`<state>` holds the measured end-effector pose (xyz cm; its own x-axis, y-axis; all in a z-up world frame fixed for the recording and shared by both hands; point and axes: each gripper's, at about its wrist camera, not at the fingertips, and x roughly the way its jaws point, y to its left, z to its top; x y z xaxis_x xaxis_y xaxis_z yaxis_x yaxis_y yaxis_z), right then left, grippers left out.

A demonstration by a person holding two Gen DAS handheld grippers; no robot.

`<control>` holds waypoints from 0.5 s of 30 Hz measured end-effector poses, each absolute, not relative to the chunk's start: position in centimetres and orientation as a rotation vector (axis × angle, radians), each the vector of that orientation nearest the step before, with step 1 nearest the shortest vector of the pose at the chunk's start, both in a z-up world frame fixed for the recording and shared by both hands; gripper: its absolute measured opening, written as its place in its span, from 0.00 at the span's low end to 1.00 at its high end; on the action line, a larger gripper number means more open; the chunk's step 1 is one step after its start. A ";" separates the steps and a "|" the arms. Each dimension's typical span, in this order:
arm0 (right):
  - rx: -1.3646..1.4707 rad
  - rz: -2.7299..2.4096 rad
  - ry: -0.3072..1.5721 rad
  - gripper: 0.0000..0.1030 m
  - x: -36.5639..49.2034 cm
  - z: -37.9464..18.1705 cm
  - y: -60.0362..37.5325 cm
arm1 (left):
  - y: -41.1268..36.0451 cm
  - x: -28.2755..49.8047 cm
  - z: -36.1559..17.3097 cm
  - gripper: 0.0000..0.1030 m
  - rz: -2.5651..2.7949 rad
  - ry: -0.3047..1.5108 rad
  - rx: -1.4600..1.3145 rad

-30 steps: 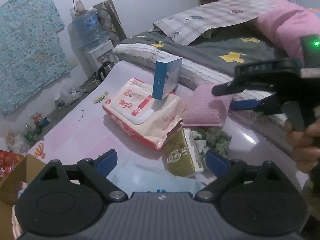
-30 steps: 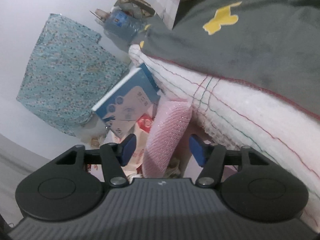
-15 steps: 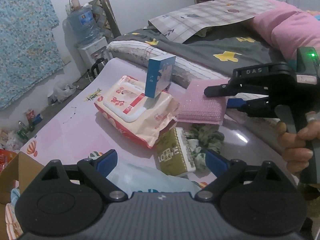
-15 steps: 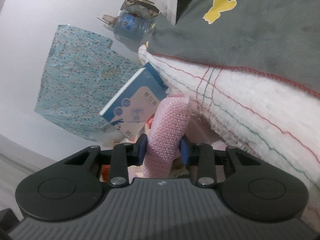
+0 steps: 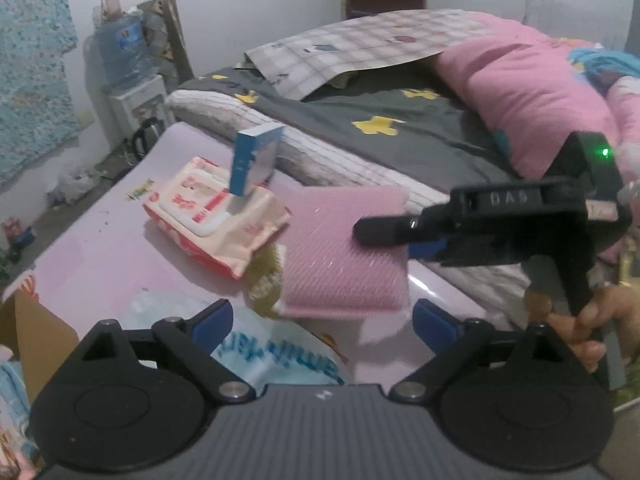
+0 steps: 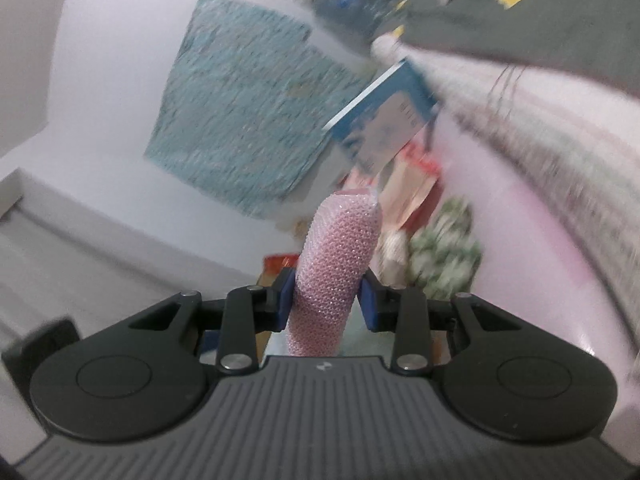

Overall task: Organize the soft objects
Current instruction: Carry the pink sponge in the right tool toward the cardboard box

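Left gripper (image 5: 322,318): jaws apart, empty, over a blue packet (image 5: 276,354).
Right gripper (image 6: 326,298): clamped on the pink sponge (image 6: 338,264), held off the table (image 5: 100,260).
Wipes pack (image 5: 214,220): on the table, blue box (image 5: 256,162) upright on top.
Bed (image 5: 420,128): behind.

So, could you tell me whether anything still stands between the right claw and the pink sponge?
Nothing does: the right claw is already shut on the pink sponge, its blue pads pressing both faces. In the left wrist view the sponge looks lifted off the table, in front of the wipes pack.
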<state>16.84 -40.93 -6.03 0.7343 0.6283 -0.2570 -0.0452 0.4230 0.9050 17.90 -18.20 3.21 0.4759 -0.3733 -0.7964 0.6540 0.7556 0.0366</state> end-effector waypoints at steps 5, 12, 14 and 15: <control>1.033 0.568 0.640 0.31 13.7 -3.7 -38.9 | -16.2 15.9 4.7 0.95 -0.675 0.938 0.271; 0.978 0.722 0.624 0.31 10.1 0.5 -34.8 | -11.6 12.6 7.3 0.94 -0.674 0.971 0.172; 0.968 0.771 0.627 0.32 9.3 1.6 -33.4 | -10.2 11.4 7.9 0.94 -0.672 0.966 0.158; 0.963 0.789 0.631 0.32 9.0 2.0 -32.6 | -9.5 10.6 8.3 0.94 -0.662 0.955 0.156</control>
